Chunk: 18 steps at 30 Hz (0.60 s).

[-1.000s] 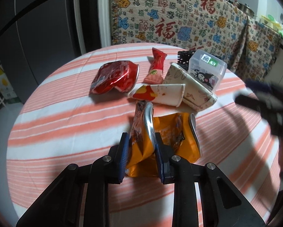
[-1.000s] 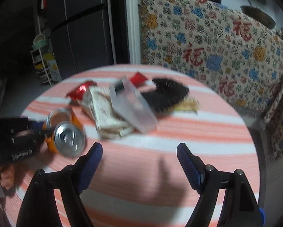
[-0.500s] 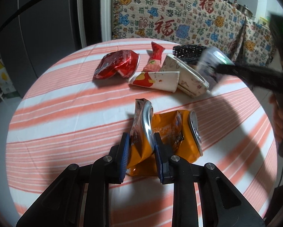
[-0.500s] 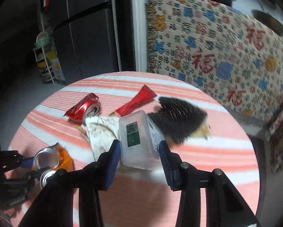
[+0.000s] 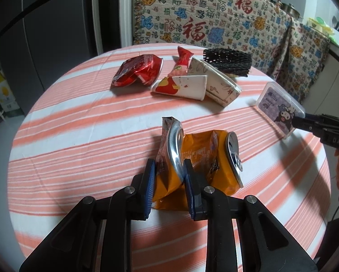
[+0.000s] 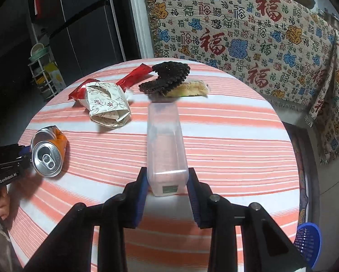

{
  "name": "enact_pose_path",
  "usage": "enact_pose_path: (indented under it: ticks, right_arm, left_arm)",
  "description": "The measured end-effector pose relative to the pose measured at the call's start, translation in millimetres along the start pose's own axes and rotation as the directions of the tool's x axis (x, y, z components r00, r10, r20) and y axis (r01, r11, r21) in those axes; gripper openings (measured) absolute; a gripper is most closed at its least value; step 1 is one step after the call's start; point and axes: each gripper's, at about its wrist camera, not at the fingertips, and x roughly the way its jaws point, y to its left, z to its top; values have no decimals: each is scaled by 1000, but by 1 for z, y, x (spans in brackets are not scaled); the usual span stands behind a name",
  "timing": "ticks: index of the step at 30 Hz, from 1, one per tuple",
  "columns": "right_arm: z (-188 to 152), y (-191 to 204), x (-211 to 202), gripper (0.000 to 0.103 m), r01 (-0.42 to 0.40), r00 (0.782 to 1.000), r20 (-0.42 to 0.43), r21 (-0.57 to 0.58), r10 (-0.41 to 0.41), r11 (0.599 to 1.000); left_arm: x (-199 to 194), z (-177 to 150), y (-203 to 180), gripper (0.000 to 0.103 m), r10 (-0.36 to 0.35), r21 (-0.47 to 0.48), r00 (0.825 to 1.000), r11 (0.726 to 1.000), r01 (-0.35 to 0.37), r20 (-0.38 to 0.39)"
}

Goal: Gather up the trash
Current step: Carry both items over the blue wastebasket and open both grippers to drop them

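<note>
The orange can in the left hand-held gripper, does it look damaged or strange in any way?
Yes. The orange can is crushed: its body is folded, so both silver ends tilt toward each other. The left hand-held gripper pinches it together with a brown wrapper. No spilled liquid shows on the striped tablecloth.

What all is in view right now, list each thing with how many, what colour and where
Crushed can: one, orange, near table edge, in the left claw.
Plastic box: one, clear, in the right claw.
Crushed can: one, red, far left of the pile.
Snack wrapper: one, red, behind the cups.
Paper cups: two, white, flattened, table centre.
Foam net: one, black, far side.
Snack packet: one, yellowish, beside the net.
Table: one, orange-white striped cloth.
Patterned cloth: one, cream, behind the table.
Basket: one, blue, on the floor to the right.
Left claw: one, black with blue pads.
Right claw: one, same.
</note>
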Motion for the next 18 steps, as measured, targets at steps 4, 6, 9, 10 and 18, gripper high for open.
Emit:
enact_pose_path:
  ticks: [4,6,9,10,18]
  right_arm:
    - [8,2,-1,52,-5,1000,-9,-10,5,1000]
    - [17,6,0,54,-6,1000,-13,-35,6,999]
    - [27,9,8,54,8,999,-43,-50,-10,999]
    - [29,8,11,54,9,998,-55,-49,-12,999]
    - [20,11,-13,32,-13,999,-43,-56,11,998]
  left_arm:
    - [-1,0,-3,24,13,9,1000,1000,-13,1]
    - [-1,1,-5,23,11,12,1000,1000,-11,0]
    - [-3,0,-6,23,9,20,1000,1000,-9,-1]
    - [-3,0,-7,23,8,23,1000,1000,-8,-2]
    - [-20,2,-20,23,-21,42,999,999,20,27]
